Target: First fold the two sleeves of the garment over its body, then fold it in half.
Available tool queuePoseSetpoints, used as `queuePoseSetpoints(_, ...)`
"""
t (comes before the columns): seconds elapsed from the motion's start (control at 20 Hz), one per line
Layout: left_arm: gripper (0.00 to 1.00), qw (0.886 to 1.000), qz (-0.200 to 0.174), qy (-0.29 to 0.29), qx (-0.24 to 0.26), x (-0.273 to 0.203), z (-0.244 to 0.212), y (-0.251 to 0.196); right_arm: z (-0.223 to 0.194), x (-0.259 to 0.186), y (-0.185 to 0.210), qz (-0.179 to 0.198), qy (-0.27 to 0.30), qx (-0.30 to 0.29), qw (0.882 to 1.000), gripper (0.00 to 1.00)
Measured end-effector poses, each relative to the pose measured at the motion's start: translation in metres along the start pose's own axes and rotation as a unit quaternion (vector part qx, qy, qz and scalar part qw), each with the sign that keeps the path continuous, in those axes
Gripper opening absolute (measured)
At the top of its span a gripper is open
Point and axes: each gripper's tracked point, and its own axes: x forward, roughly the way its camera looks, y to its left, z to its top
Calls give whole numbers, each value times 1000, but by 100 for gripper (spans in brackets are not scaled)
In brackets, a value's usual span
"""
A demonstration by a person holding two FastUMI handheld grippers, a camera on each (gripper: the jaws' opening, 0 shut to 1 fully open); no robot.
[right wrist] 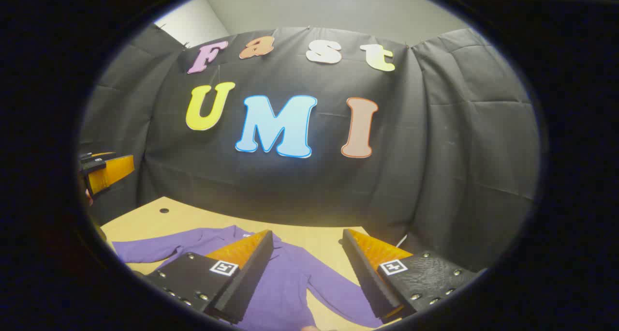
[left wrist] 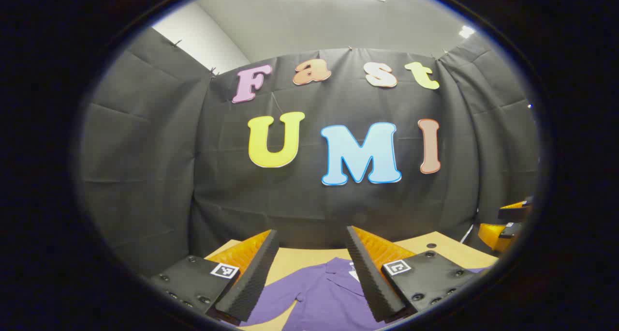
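Black cloth walls back a tan table (right wrist: 159, 219) where a purple shirt (right wrist: 285, 282) lies flat, sleeves out sideways, below both raised, spread-fingered grippers, left gripper (left wrist: 309, 273) nearer one sleeve, right gripper (right wrist: 304, 273) nearer the other.

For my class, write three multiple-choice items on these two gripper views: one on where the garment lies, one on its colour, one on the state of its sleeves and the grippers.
1. Where does the garment lie?
A. flat on the table
B. hung on the booth wall
C. in a basket

2. What colour is the garment?
A. green
B. purple
C. white

3. What is the state of things?
A. both sleeves folded over the body
B. the right gripper shut on a sleeve
C. sleeves spread out, both the right and the left gripper open

Answers:
1 A, the cloth is spread on the tan tabletop.
2 B, the fabric is purple in both views.
3 C, the sleeves reach outward and each gripper's fingers stand apart, holding nothing.
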Motion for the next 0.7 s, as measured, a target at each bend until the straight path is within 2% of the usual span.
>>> queuePoseSetpoints(0.7,94,1000,-14,6,0,-2,-4,-8,-4,-4,-7,-10,4,10,1000,91)
